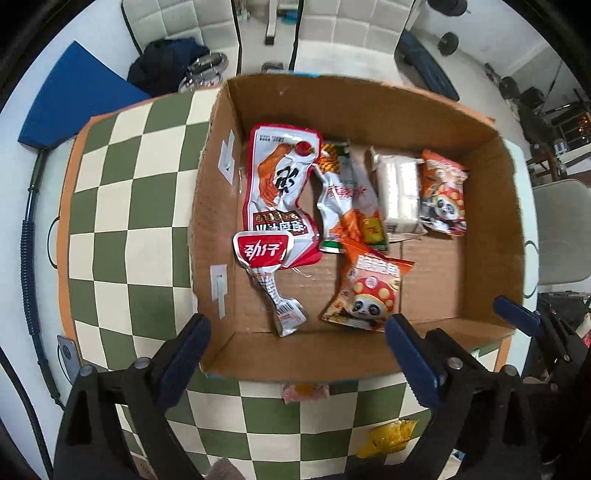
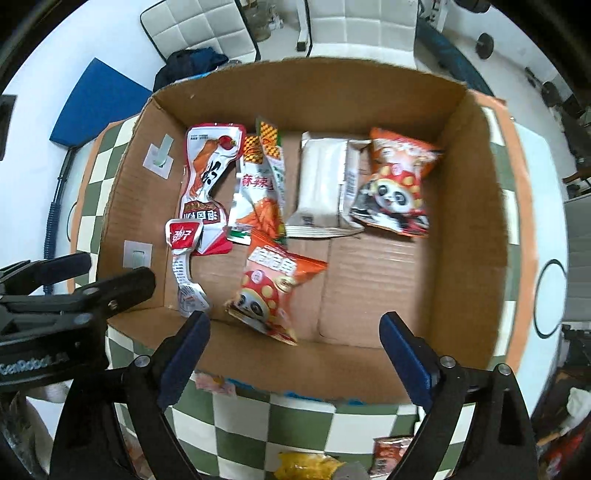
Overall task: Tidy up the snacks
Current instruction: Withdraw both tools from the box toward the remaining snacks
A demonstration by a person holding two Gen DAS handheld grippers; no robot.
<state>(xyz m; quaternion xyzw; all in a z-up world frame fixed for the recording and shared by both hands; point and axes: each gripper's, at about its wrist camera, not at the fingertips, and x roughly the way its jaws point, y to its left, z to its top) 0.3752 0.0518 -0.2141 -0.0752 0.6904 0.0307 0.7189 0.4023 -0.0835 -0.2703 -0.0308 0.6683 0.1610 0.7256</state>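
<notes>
An open cardboard box sits on the checkered table and holds several snack packs: a large red pack, a small red-and-silver pack, a silver-orange pack, a white pack, and two orange panda packs. My left gripper is open and empty above the box's near wall. My right gripper is open and empty over the near part of the box. The left gripper also shows at the left of the right wrist view.
The green-and-cream checkered table carries loose snacks in front of the box: a yellow pack, a pink one against the box, a red one. White chairs stand beyond.
</notes>
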